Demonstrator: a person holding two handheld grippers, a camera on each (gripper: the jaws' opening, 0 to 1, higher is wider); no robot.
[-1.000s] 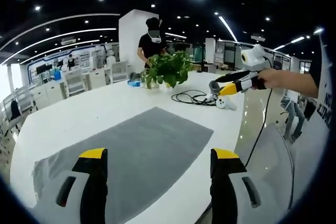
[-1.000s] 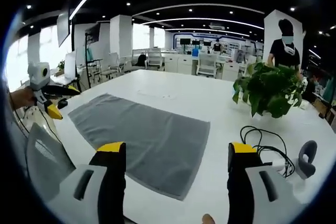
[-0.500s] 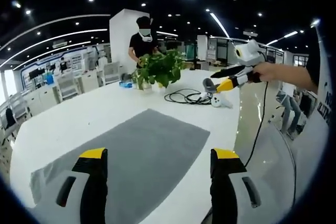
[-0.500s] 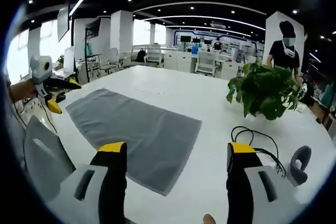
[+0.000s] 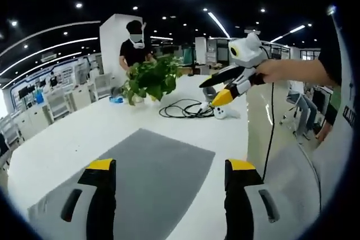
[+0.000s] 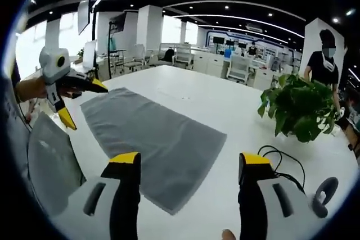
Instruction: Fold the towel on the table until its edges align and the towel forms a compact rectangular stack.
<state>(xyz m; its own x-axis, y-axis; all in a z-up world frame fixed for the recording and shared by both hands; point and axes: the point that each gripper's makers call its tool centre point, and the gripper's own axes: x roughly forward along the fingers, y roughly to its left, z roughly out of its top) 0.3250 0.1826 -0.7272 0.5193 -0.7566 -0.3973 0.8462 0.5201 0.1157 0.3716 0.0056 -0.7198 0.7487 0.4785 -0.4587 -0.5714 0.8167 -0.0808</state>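
The grey towel lies flat and unfolded on the white table, just ahead of and partly between the jaws of the left gripper, which are spread wide and hold nothing. In the right gripper view the towel stretches ahead and to the left of the right gripper, whose jaws also stand apart, empty, above the table's near edge. A potted plant and a black cable sit ahead to its right.

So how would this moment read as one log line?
towel: flat, unfolded | left gripper: open, above towel | right gripper: open, above towel | fold: not begun
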